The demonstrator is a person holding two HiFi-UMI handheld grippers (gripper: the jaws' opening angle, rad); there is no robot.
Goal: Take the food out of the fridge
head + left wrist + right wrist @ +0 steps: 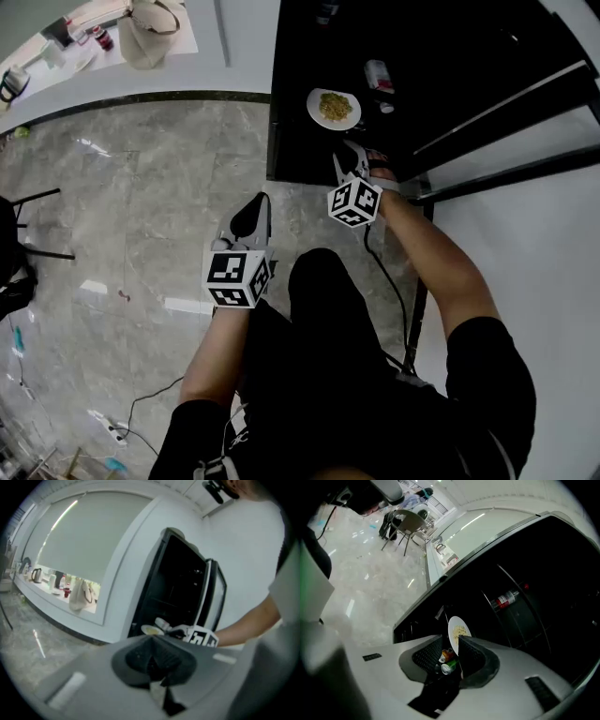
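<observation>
Head view shows your right gripper (351,165) at the mouth of the dark fridge (450,56). The white plate (333,108) of yellowish food (336,106) lies inside, just beyond the tips at about 12 o'clock and apart from them. In the right gripper view your jaws stand well apart and hold nothing. The plate appears through the gap ahead of them, with two drink cans (449,666) lower in the gap and a red-labelled bottle (505,600) deeper in at 2 o'clock. Your left gripper (253,214) hangs outside the fridge over the grey stone floor (141,216), at 8 o'clock from the right one. Its jaws are pressed together with nothing between them. Far off at 11 o'clock, a pale bag (152,30) sits on the white table (202,66).
</observation>
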